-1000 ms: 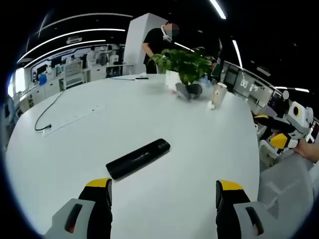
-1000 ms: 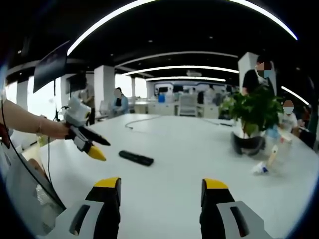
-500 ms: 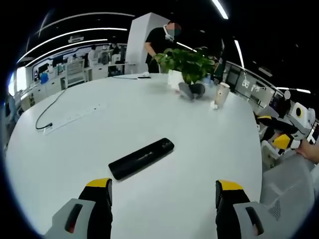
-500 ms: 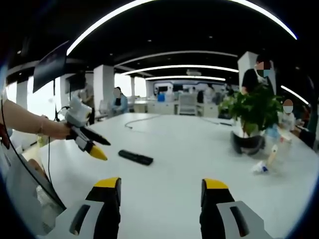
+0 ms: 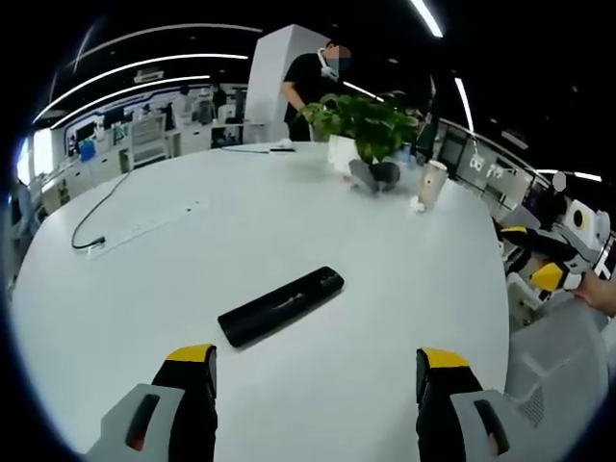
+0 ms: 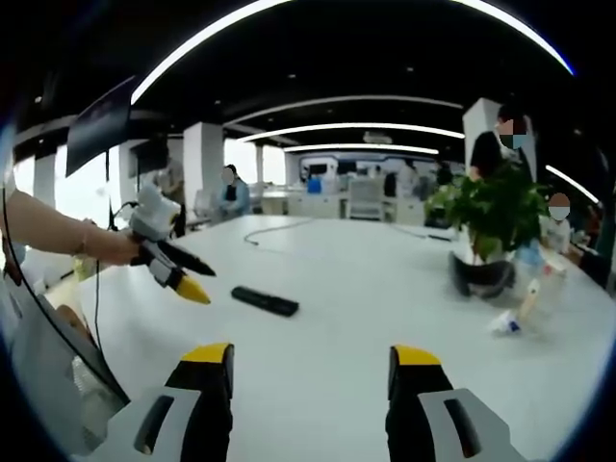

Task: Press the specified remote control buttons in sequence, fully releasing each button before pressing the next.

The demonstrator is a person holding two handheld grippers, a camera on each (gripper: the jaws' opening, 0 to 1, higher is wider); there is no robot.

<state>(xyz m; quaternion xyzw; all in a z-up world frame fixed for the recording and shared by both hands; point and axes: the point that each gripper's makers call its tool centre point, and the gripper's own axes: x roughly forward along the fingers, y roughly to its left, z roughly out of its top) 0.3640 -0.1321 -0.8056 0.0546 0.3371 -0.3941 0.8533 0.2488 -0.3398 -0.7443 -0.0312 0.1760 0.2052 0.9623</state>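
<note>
Remote control [image 5: 280, 306], long and black, lies flat on the big white round table [image 5: 289, 221]. In the left gripper view it sits a little below the middle of the frame, slanting up to the right. In the right gripper view the same remote control [image 6: 265, 301] is small and lies left of the middle.

Left gripper [image 5: 314, 371] rises from the bottom of its own view with its two yellow-tipped jaws spread wide apart, holding nothing. The remote lies just past the left jaw and is not touched. In the right gripper view this gripper [image 6: 183, 277] is at the middle left, held by a hand [image 6: 114, 248], hanging above the table near the remote.

Right gripper [image 6: 310, 371] also has its jaws spread wide, with nothing between them. It peeks in at the right edge of the left gripper view [image 5: 537, 265].

A leafy green plant [image 5: 366, 117] stands at the top middle, with a person [image 5: 310, 79] in black behind it. A thin black cable [image 5: 93, 219] curls at the left.
</note>
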